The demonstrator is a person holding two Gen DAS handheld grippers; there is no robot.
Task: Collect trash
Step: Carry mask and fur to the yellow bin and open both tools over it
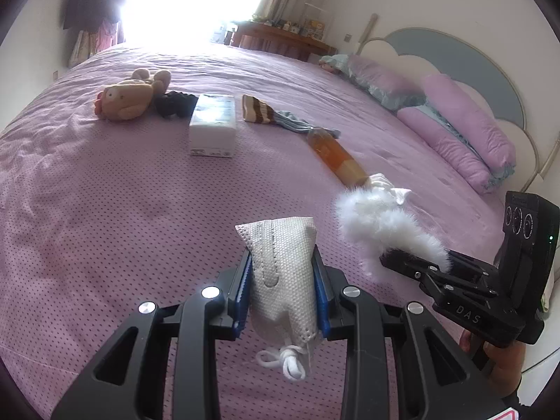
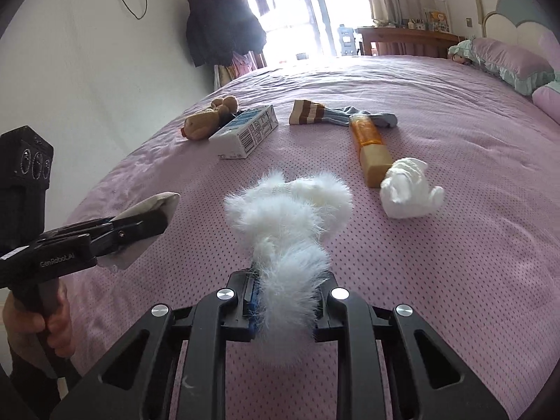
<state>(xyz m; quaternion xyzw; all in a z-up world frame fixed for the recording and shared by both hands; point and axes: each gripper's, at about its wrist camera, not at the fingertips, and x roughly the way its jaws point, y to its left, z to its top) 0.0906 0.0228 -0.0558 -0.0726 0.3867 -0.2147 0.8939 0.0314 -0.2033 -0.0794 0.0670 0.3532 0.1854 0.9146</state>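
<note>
My left gripper [image 1: 281,266] is shut on a folded white face mask [image 1: 280,262], held above the pink bed; its ear loop hangs below. It also shows in the right wrist view [image 2: 147,220]. My right gripper [image 2: 287,290] is shut on a white fluffy item [image 2: 290,217], also seen in the left wrist view [image 1: 381,227]. On the bed lie a crumpled white tissue [image 2: 407,192], an amber bottle [image 2: 369,140], a white carton [image 2: 245,133], and a striped sock [image 2: 311,112].
A brown plush toy [image 1: 129,96] and a black cloth [image 1: 175,103] lie beside the carton. A grey-blue sock [image 2: 367,115] lies by the bottle. Pink pillows [image 1: 462,129] line the headboard at right. A wooden desk [image 2: 406,38] stands beyond the bed, dark coats [image 2: 217,31] hang on the wall.
</note>
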